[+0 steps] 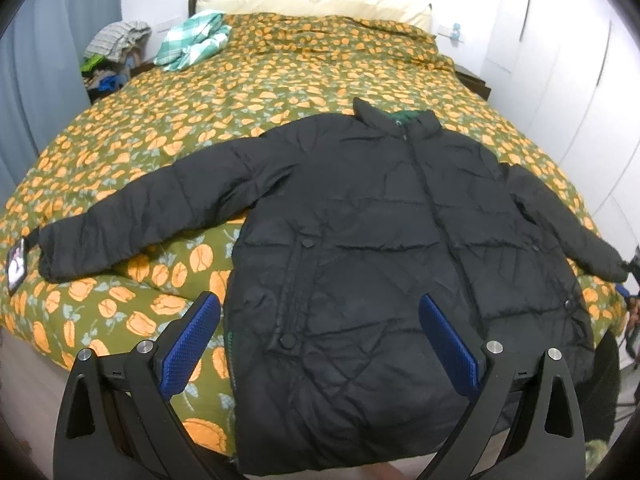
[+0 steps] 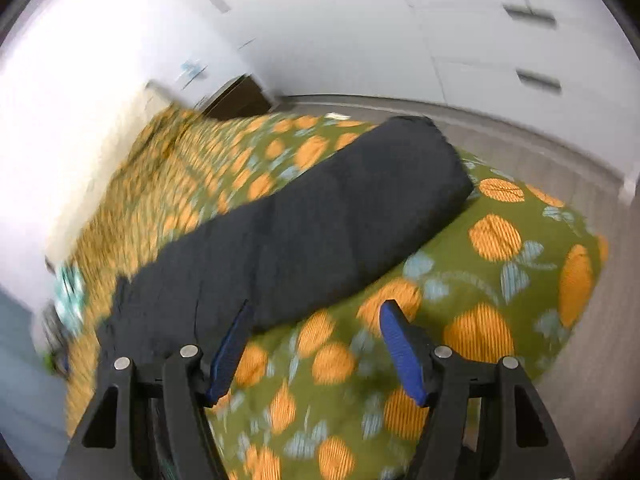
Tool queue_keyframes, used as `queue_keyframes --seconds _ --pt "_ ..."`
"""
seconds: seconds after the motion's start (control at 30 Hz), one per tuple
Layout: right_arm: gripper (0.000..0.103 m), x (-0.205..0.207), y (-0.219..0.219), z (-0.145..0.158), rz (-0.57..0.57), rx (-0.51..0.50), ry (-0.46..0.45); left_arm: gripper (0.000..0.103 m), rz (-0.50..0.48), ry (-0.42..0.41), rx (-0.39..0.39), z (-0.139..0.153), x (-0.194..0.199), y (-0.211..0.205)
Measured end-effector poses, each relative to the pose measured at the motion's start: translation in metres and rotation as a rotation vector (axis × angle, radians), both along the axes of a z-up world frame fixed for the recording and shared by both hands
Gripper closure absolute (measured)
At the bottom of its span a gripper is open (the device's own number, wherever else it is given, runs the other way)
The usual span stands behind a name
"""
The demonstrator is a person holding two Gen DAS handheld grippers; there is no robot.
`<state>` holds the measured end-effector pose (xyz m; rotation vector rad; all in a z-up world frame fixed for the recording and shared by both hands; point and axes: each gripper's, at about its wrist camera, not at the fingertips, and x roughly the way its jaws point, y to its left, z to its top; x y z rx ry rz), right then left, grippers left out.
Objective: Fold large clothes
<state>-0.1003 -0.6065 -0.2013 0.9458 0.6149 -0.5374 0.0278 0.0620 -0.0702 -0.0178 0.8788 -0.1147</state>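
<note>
A black puffer jacket (image 1: 360,240) lies face up on the bed, collar away from me and both sleeves spread out. My left gripper (image 1: 318,304) is open and empty, hovering above the jacket's lower left front. In the right wrist view, the jacket's right sleeve (image 2: 320,220) lies diagonally on the bedspread with its cuff at the upper right. My right gripper (image 2: 316,312) is open and empty, just beside the near edge of that sleeve. This view is blurred by motion.
The bed has a green bedspread (image 1: 240,92) with orange flowers. A teal checked cloth (image 1: 192,40) lies near the pillows (image 1: 312,6). A clothes pile (image 1: 112,52) stands at the far left. White wardrobes (image 2: 480,40) and grey floor (image 2: 540,152) flank the bed's right side. A phone (image 1: 16,266) lies by the left cuff.
</note>
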Motion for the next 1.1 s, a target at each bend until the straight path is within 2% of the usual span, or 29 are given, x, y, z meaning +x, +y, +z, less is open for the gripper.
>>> queue_keyframes --seconds 0.17,0.2,0.23,0.3,0.33,0.43,0.53,0.67,0.73,0.87,0.97,1.1 --pt "0.038 0.006 -0.043 -0.033 -0.200 0.133 -0.047 0.003 -0.002 0.003 0.015 0.001 0.001 -0.003" --pt "0.052 0.008 -0.046 -0.036 -0.219 0.138 -0.049 0.003 -0.002 0.005 0.018 0.001 0.001 -0.004" --pt "0.078 0.013 -0.049 -0.036 -0.231 0.119 -0.033 0.003 -0.003 0.005 0.022 0.000 0.001 -0.004" --pt "0.087 0.024 -0.048 -0.026 -0.207 0.049 -0.010 0.003 -0.002 0.004 0.031 0.000 0.000 -0.005" --pt "0.092 0.033 -0.042 -0.012 -0.173 -0.018 0.002 0.003 -0.001 0.005 0.037 -0.001 0.000 -0.005" --pt "0.093 0.055 -0.008 0.043 -0.017 -0.238 -0.032 0.003 0.007 0.019 0.037 -0.006 0.001 -0.002" --pt "0.093 0.076 0.050 0.107 0.179 -0.461 -0.086 0.003 0.015 0.038 0.020 -0.011 0.005 0.000" --pt "0.093 0.103 0.140 0.170 0.465 -0.632 -0.175 0.003 0.027 0.028 -0.002 -0.011 0.006 0.001" --pt "0.094 0.113 0.191 0.186 0.614 -0.690 -0.210 0.003 0.031 0.024 -0.011 -0.011 0.004 0.003" --pt "0.094 0.126 0.300 0.186 0.888 -0.801 -0.245 0.003 0.041 0.032 -0.013 -0.015 0.001 0.008" --pt "0.094 0.130 0.362 0.158 1.033 -0.855 -0.212 0.003 0.058 0.035 -0.026 -0.018 -0.002 0.016" --pt "0.094 0.143 0.423 0.097 1.196 -0.803 -0.104 0.003 0.089 0.041 -0.040 -0.021 -0.006 0.028"
